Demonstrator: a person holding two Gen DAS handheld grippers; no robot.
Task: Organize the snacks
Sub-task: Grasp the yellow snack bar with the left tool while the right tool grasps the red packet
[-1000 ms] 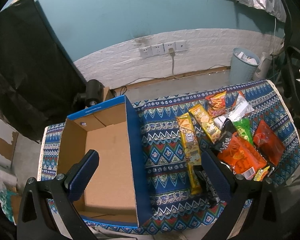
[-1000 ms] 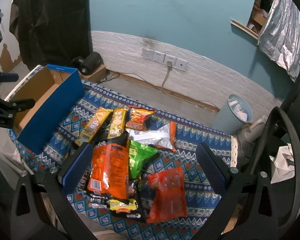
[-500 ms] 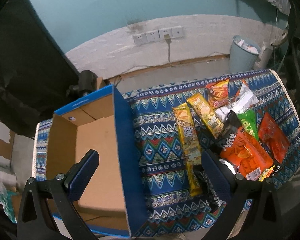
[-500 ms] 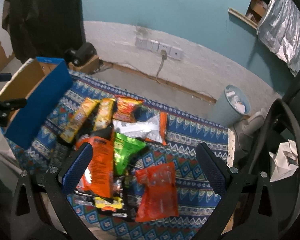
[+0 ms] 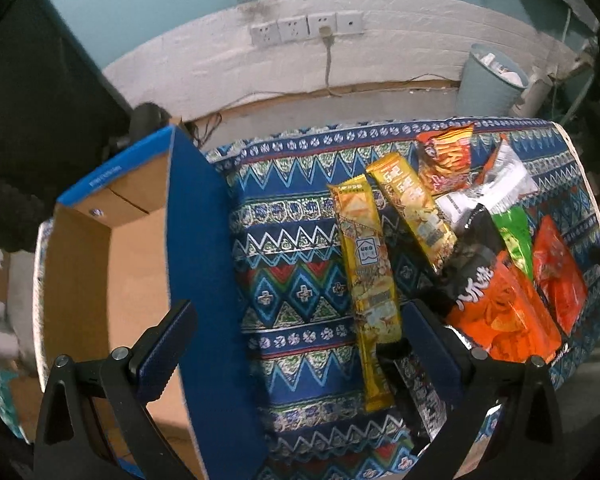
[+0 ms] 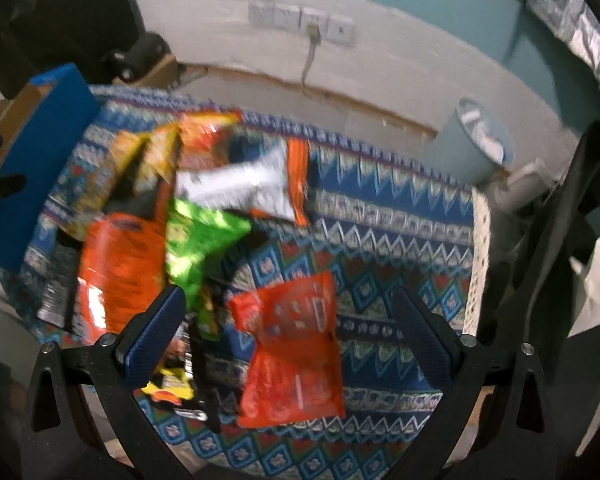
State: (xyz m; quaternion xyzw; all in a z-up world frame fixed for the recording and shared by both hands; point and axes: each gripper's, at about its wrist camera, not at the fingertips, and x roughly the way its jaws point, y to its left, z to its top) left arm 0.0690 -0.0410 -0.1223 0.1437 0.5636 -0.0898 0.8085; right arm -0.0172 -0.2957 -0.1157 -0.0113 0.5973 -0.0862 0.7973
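Note:
An open blue cardboard box stands on the left of a patterned cloth, empty inside. Several snack packs lie to its right: two long yellow packs, a black-and-orange bag, a green pack, a red-orange pouch. My left gripper is open above the box's right wall and the cloth, empty. My right gripper is open above the red-orange pouch, empty. The box shows at far left there.
The cloth-covered table ends near a white wall with sockets. A pale blue bin stands on the floor behind, also in the right wrist view. A dark chair is at the right.
Both grippers have moved forward and lower toward the table. The left view has shifted right, from over the box toward the snacks. The right view is now blurred with motion.

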